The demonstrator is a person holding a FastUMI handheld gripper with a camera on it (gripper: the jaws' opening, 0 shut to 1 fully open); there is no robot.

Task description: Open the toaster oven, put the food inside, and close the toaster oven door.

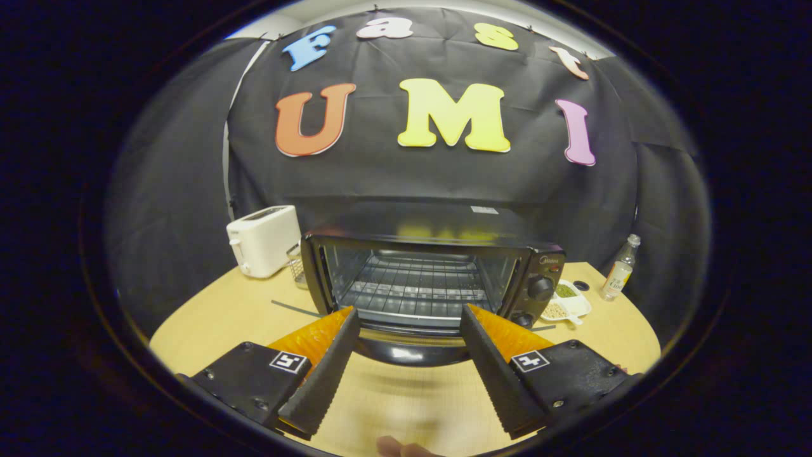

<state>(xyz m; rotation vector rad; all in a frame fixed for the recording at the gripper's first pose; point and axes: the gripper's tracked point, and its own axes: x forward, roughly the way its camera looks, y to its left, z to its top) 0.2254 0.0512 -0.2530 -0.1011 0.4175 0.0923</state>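
- The hand-held gripper [409,317] is held level and low over the bench [209,317], pointing straight at the front of the toaster oven [431,273]; its two fingers are spread wide apart and hold nothing.
- The fingertips [350,317] reach the lower front of the oven, one at each side of the opening, with the dropped door [409,349] lying between them.
- The oven door is open, folded down toward the gripper; its dark, glossy curved edge shows between the fingers. Whether either finger touches the door cannot be told.
- Inside the oven a wire rack [412,285] is visible; no food lies on it.
- The oven's control knobs [540,289] sit on its right front panel, just beyond the right finger.
- The oven stands about the middle of the bench, near the back edge.
- A white toaster [263,240] stands at the back left corner of the bench, with a small wire basket [295,263] between it and the oven.
- A white divided dish [568,301] with greenish and pale fillings lies right of the oven, close beside it.
- A clear bottle [620,268] stands upright near the back right edge, with a small dark cap [581,285] between it and the dish.
- A fingertip of the person [396,447] shows at the near edge, below the gripper.
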